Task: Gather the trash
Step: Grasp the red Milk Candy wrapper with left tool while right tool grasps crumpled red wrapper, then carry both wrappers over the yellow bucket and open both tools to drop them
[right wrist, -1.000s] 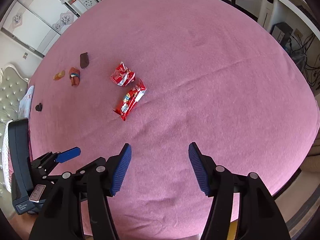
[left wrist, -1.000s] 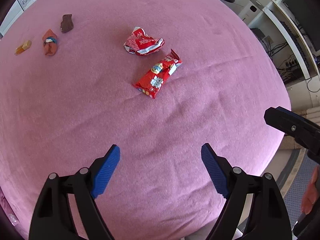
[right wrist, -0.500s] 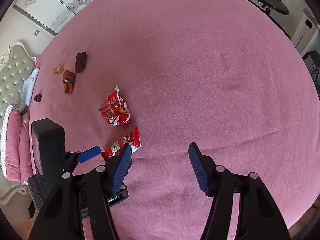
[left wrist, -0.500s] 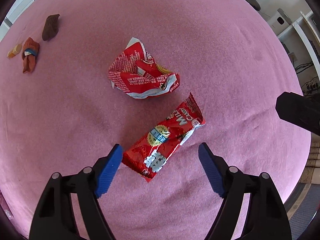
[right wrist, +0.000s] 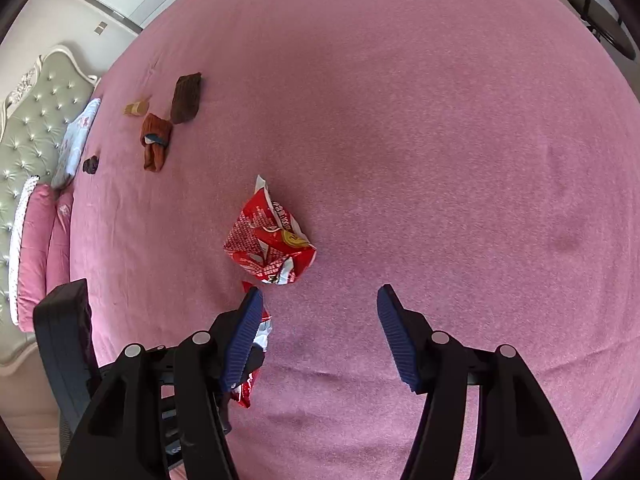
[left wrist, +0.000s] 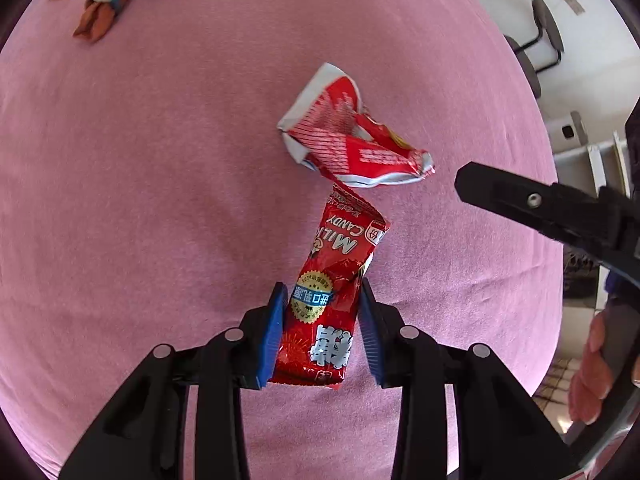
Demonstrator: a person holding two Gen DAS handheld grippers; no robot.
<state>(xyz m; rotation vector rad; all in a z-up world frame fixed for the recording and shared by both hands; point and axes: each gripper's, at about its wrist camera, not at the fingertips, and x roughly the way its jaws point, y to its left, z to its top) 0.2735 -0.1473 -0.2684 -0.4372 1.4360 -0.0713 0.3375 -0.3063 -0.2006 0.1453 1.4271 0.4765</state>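
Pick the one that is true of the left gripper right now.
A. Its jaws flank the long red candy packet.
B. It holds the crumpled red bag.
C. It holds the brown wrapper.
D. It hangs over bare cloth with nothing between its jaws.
A: in the left wrist view the left gripper has its blue pads on either side of the candy packet; its jaws have just been closing on it.

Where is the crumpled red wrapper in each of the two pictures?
Left wrist view: crumpled red wrapper sits above the middle, just beyond the long candy packet between the left tongs.
Right wrist view: it lies at the middle, ahead of the right tongs.
Shared landmark: the orange folded cloth.
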